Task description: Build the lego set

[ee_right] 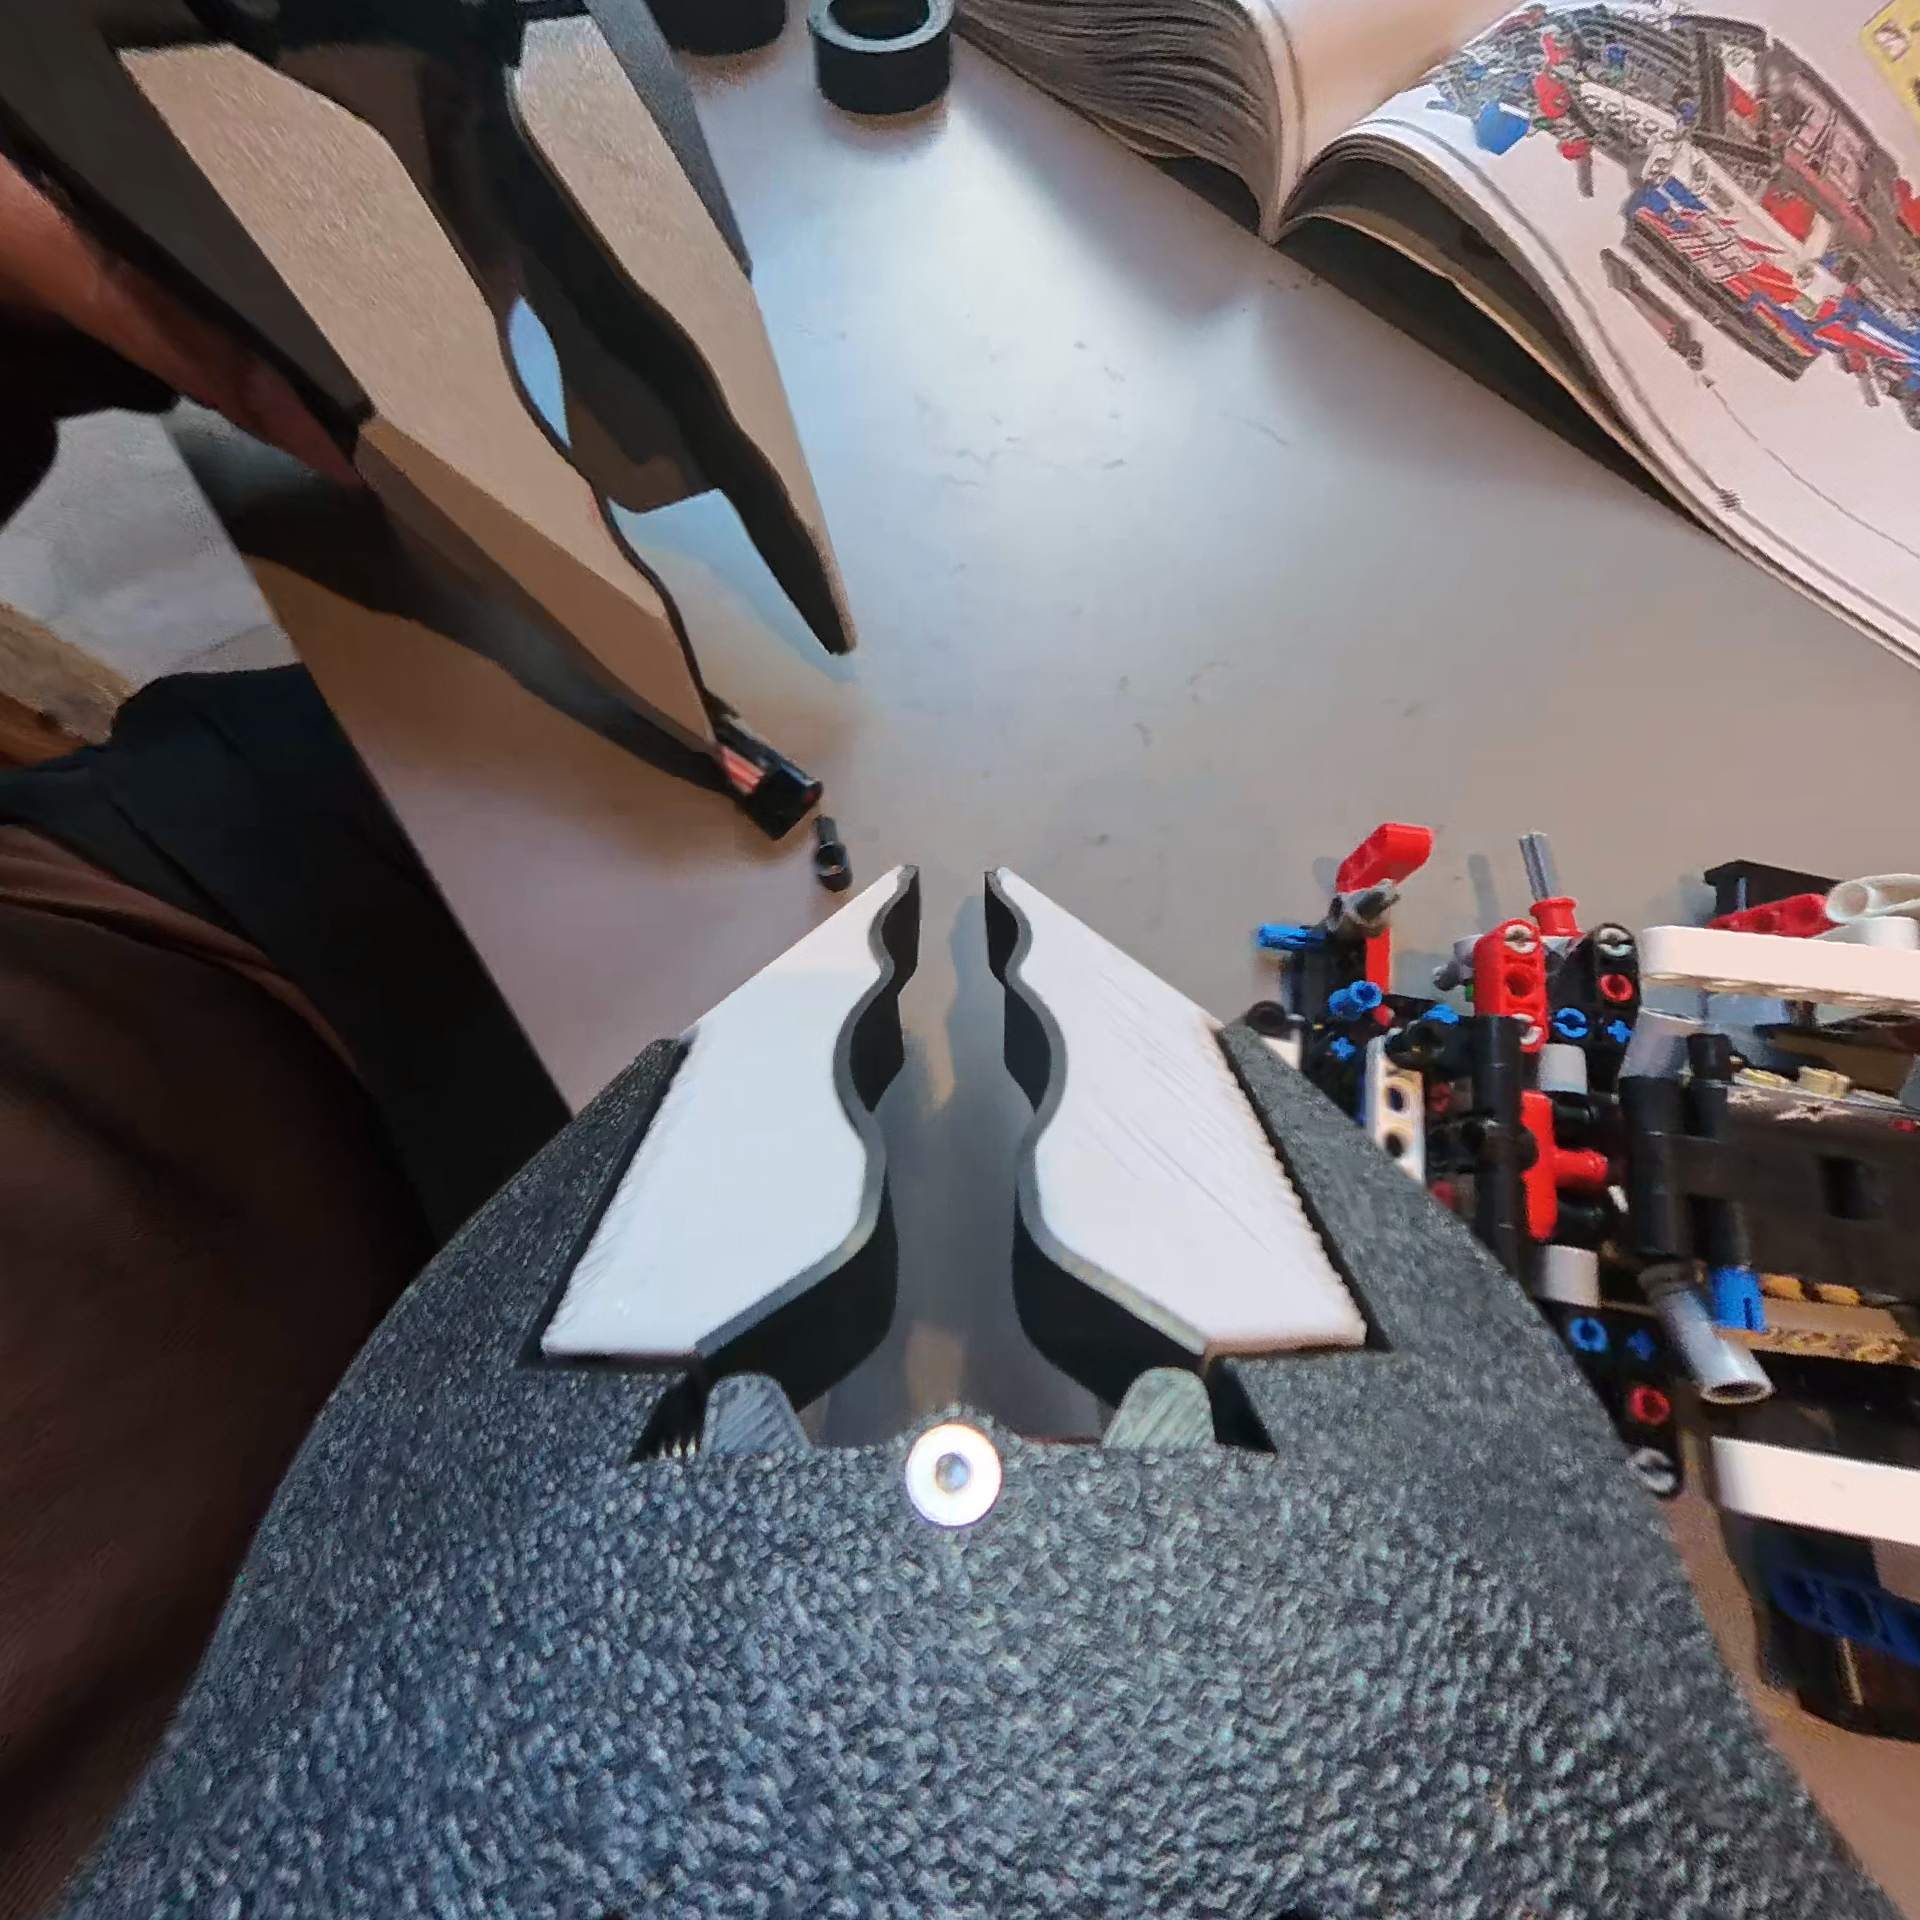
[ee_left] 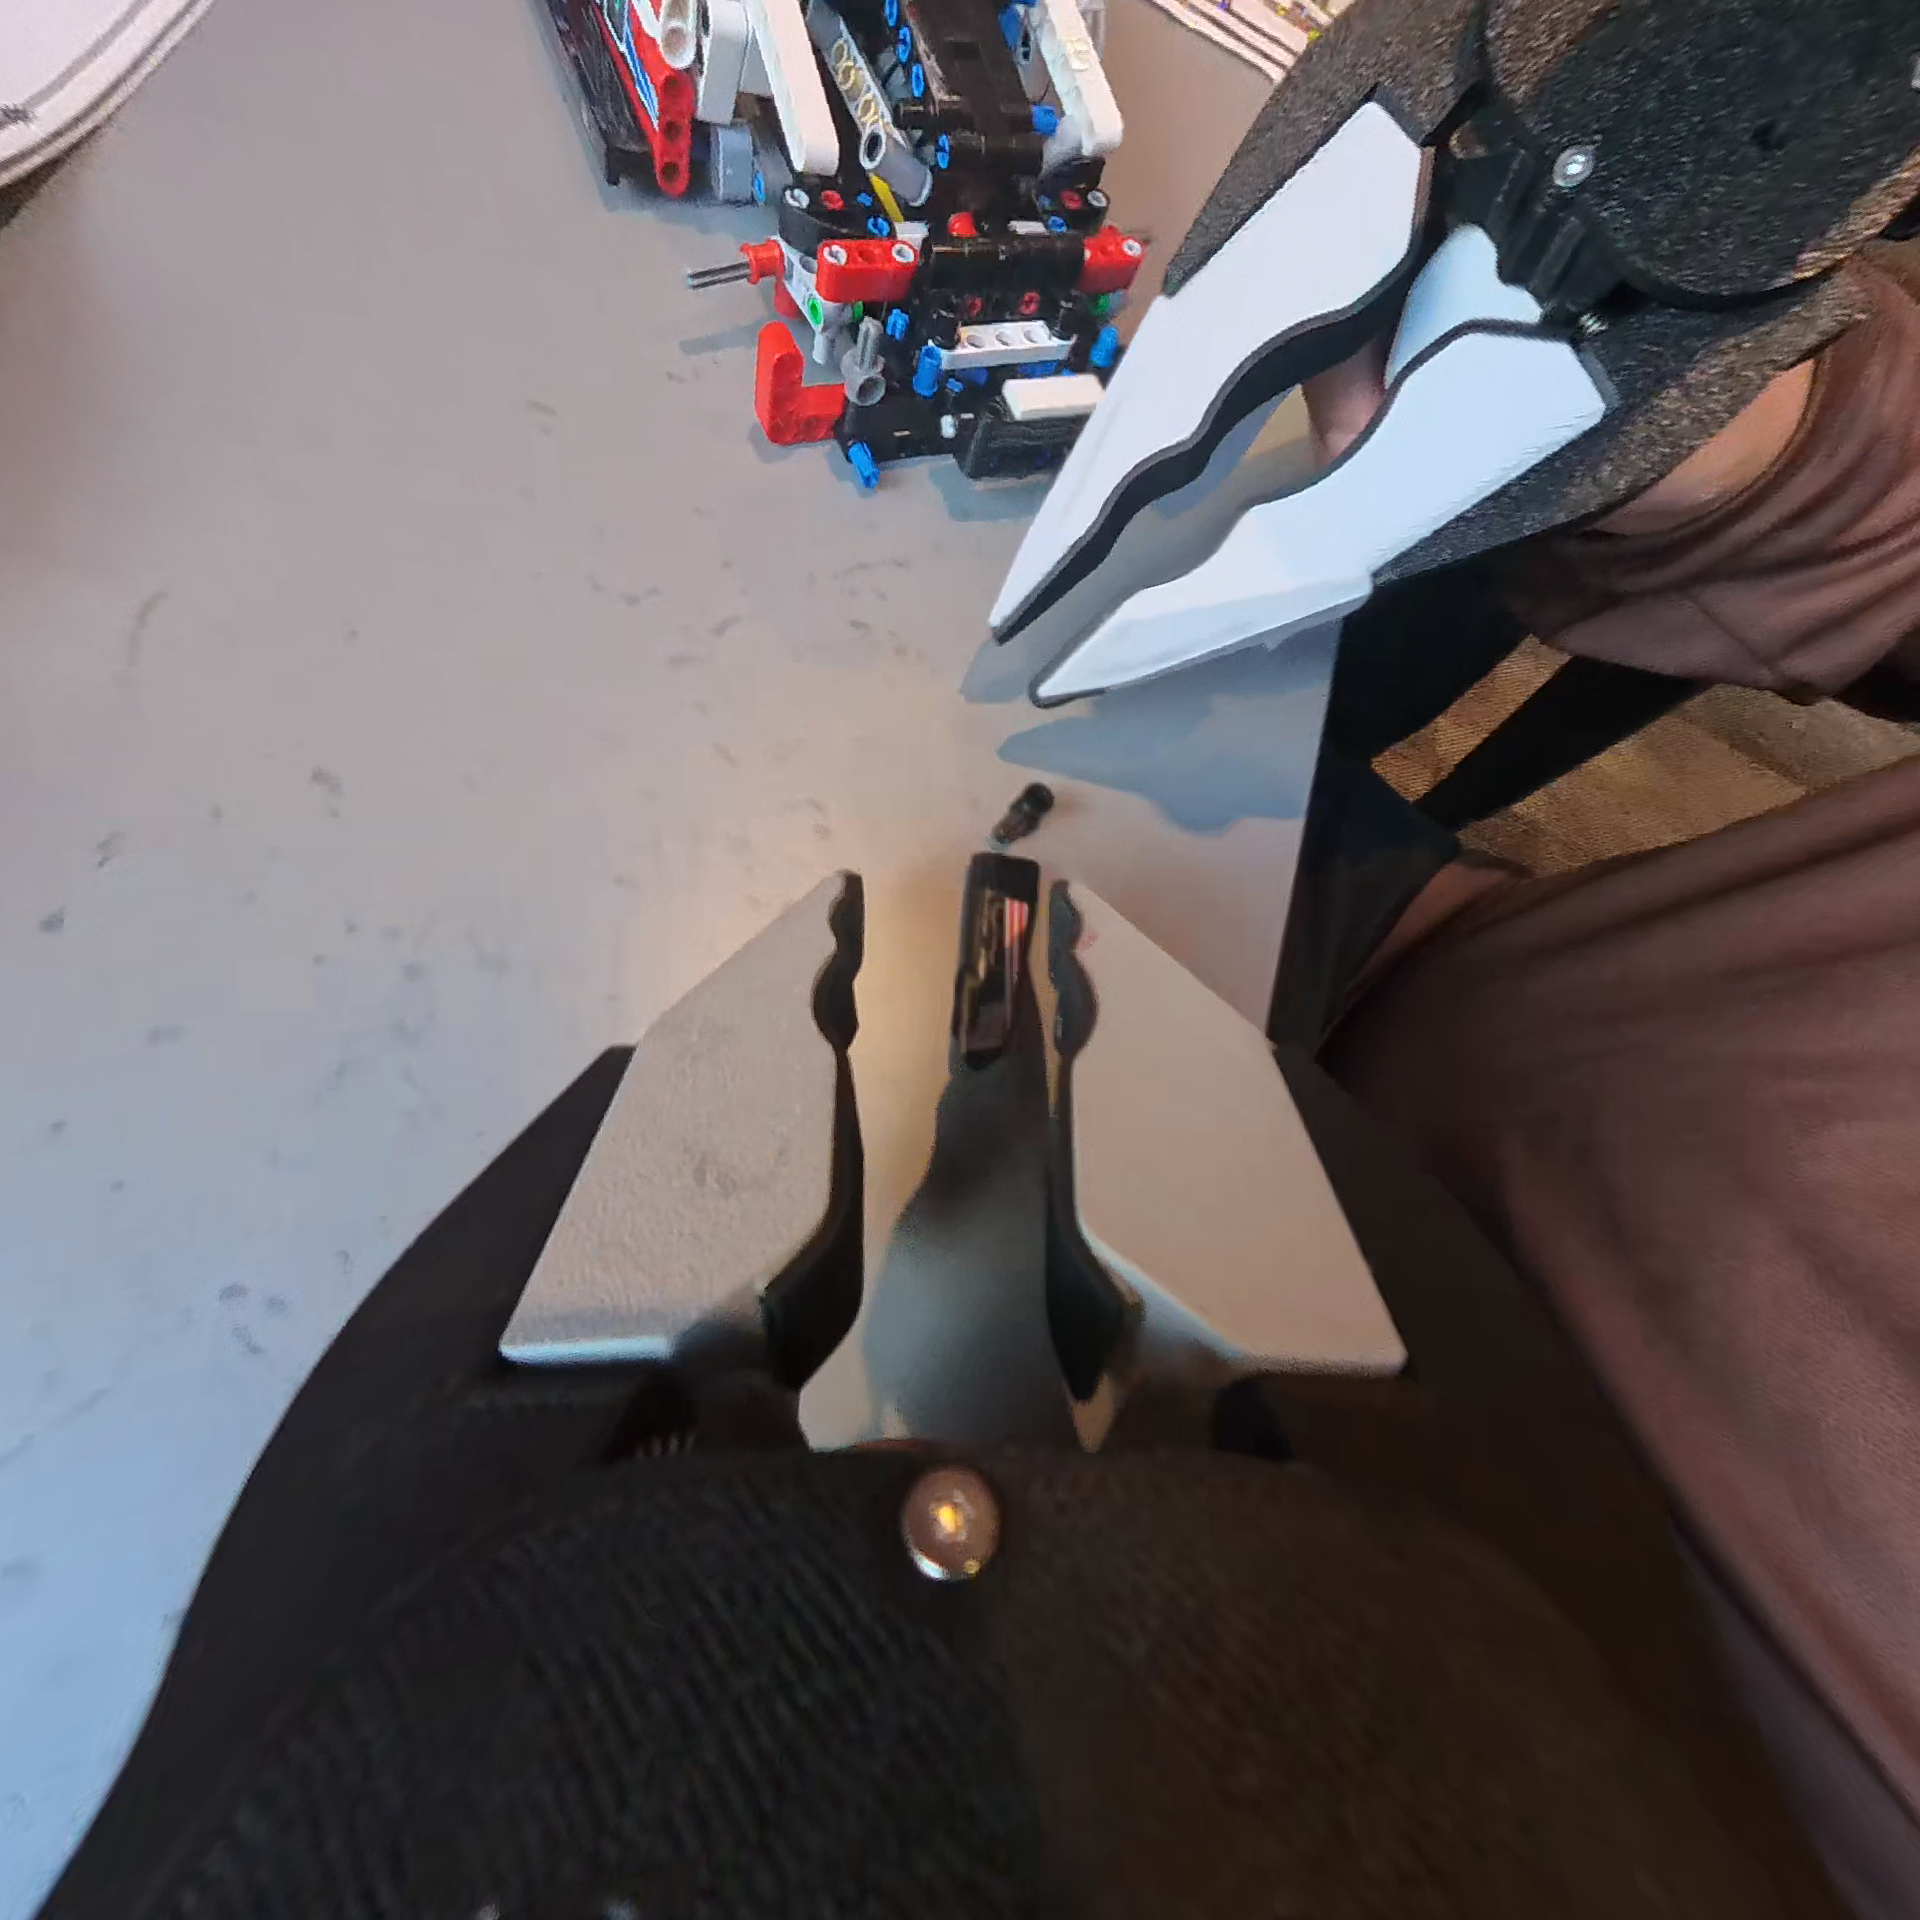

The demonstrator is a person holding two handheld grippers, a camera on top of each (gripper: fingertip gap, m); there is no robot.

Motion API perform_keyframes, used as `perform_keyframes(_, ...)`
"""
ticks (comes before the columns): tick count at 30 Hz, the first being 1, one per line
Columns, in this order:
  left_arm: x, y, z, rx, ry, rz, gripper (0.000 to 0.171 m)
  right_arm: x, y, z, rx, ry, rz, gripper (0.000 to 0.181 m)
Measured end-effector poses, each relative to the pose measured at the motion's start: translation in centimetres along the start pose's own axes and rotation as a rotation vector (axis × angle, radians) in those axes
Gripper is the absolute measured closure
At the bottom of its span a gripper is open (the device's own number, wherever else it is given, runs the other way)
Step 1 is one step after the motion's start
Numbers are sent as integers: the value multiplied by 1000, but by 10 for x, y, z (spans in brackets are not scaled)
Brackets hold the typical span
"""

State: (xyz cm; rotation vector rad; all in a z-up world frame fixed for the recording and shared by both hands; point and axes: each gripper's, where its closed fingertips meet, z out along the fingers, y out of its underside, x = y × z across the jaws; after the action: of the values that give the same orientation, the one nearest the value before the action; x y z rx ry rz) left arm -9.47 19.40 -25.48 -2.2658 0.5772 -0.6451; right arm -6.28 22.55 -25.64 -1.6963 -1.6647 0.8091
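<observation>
A: In the left wrist view, the left gripper [ee_left: 956, 899] has its jaws parted; a black lego piece [ee_left: 1000, 961] leans against one finger, a small black pin [ee_left: 1023, 810] just beyond on the grey table [ee_left: 416, 727].

B: In the right wrist view, the right gripper [ee_right: 951, 883] has narrowly parted, empty jaws; the lego model [ee_right: 1600, 1164] is beside it, the open instruction booklet [ee_right: 1558, 260] beyond.
</observation>
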Motion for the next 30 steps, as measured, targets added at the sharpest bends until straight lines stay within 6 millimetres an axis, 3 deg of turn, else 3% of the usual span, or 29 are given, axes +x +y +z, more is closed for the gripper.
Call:
perform_keyframes(6, 7, 16, 4, -70, -40, 84, 141, -20, 8, 1, -35, -63, -100, 161)
perform_keyframes(10, 5, 17, 7, -95, -71, 167, 161, -22, 3, 7, -36, -78, -144, 161)
perform_keyframes(16, 7, 19, 6, -74, -55, 280, 162, -27, 6, 15, -88, -130, -158, 167)
perform_keyframes(22, 8, 18, 4, -51, -107, 587, 161, -33, 6, 14, -82, -162, -183, 174)
perform_keyframes(30, 2, 17, 3, -53, -26, 621, 161, -39, 6, 14, -76, -217, -201, 174)
